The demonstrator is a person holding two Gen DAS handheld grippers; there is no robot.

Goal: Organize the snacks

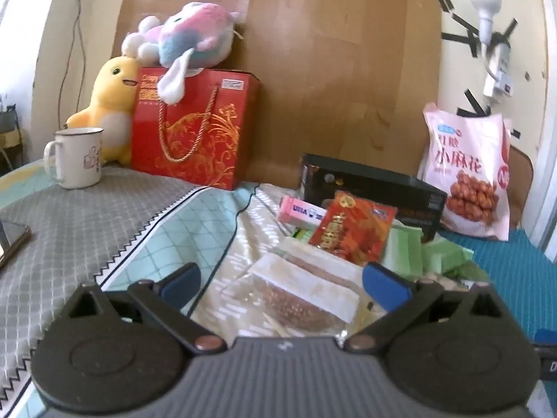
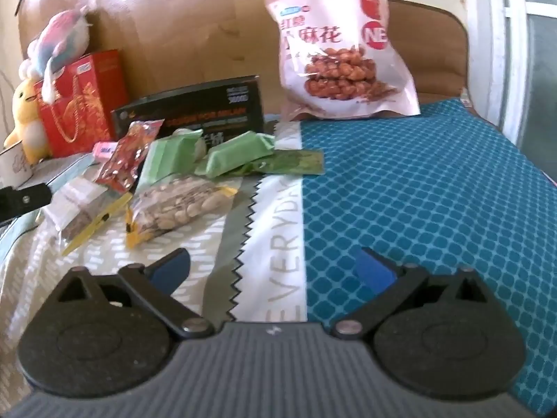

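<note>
Only the left wrist view shows the white enamel mug (image 1: 77, 159) and the phone (image 1: 12, 244) lying at the cloth's left edge; only the right wrist view shows the clear bag of pistachios (image 2: 181, 205) and the dark green flat packet (image 2: 296, 162) beside the green wrapped bars (image 2: 240, 151). The left gripper (image 1: 282, 284) hangs with its jaws spread wide and empty over a clear packet of brown snack (image 1: 299, 296), with the red snack packet (image 1: 353, 231) and pink box (image 1: 301, 210) just beyond. The right gripper (image 2: 273, 268) is likewise spread and holds nothing, above bare tablecloth (image 2: 400, 188). The snack pile sits mid-table, in front of the black box (image 2: 198, 111). Behind, the pink bag of fried dough twists (image 2: 344, 52) leans against the brown board (image 1: 330, 52), and the red gift box (image 1: 195, 129) carries a plush toy (image 1: 191, 33), with a yellow plush duck (image 1: 111, 104) beside it. The teal cloth on the right is open room.
</note>
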